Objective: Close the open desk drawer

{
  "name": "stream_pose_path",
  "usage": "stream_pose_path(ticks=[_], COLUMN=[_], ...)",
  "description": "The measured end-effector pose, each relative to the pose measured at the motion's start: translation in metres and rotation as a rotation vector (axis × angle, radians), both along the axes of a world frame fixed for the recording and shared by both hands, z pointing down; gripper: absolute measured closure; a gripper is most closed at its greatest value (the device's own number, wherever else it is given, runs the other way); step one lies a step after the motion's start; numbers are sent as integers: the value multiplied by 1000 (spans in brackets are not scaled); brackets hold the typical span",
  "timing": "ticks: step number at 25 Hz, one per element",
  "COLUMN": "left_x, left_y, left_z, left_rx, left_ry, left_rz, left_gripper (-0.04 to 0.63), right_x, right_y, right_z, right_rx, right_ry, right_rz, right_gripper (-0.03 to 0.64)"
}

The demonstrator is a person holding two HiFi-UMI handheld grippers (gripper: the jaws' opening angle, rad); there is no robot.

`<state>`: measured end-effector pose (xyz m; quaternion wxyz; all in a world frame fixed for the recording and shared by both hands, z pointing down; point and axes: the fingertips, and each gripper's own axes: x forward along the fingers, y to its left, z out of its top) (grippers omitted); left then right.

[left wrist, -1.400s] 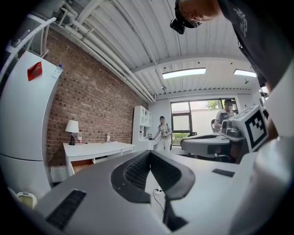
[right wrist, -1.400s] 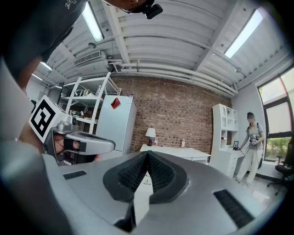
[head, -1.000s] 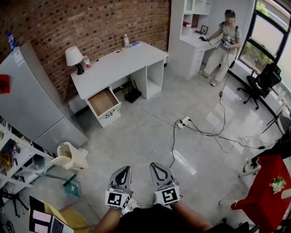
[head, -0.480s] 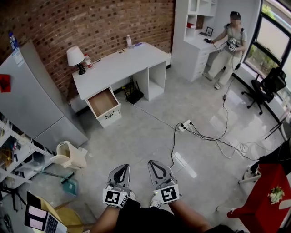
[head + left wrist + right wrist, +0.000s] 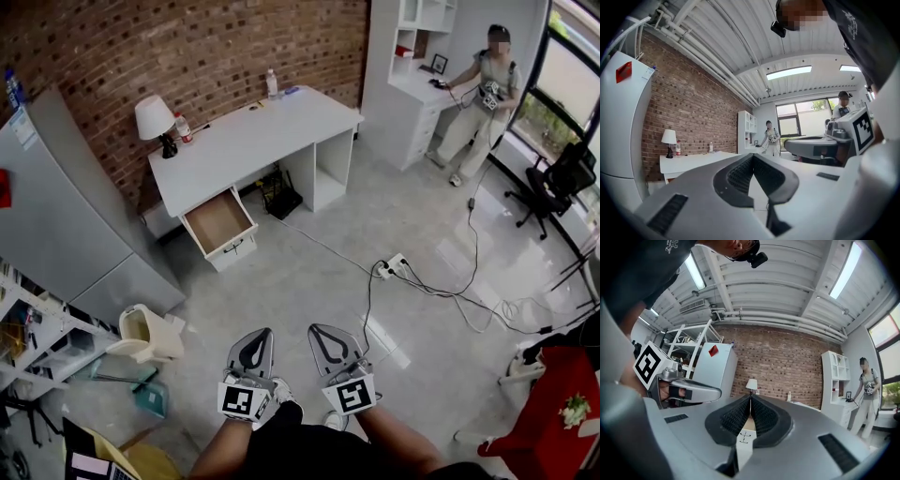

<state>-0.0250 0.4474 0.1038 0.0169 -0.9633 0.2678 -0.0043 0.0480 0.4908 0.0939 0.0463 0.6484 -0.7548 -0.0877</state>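
Observation:
The white desk (image 5: 253, 136) stands against the brick wall. Its lowest left drawer (image 5: 220, 225) is pulled open, showing a bare wooden inside and a white front with a dark handle. Both grippers are held low in front of me, far from the drawer and side by side over the floor. My left gripper (image 5: 262, 332) is shut with nothing in it, and so is my right gripper (image 5: 316, 329). In the right gripper view the drawer front (image 5: 744, 439) shows just below the closed right gripper (image 5: 750, 397). In the left gripper view the closed left gripper (image 5: 753, 155) points past the desk (image 5: 693, 158).
A grey cabinet (image 5: 56, 216) stands left of the desk, with shelving and a cream stool (image 5: 145, 330) nearer me. A power strip (image 5: 394, 267) with trailing cables lies on the floor to the right. Another person (image 5: 487, 89) stands at the far white unit, beside an office chair (image 5: 562, 178).
I have walked toward the desk, so the desk and open drawer sit slightly nearer and lower in the head view. Both grippers moved forward together and stayed shut.

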Motion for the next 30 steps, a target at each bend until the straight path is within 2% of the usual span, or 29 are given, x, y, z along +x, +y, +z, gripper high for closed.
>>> stream_pose_path(ticks=[8, 14, 22, 30], left_x=[-9, -21, -21, -10], left_y=[-87, -129, -159, -181], left_z=[-3, 1, 2, 12], left_rx=[5, -1, 2, -6], left_ry=[0, 0, 9, -5], left_rz=[13, 36, 51, 22], left_gripper=[592, 592, 592, 592], right_x=[2, -7, -15, -4], right_y=[-90, -133, -161, -189], right_z=[-10, -5, 0, 12], right_rx=[20, -1, -45, -54], right_ry=[-7, 1, 31, -1], right_rz=[46, 71, 66, 34], right_gripper=[591, 589, 589, 589])
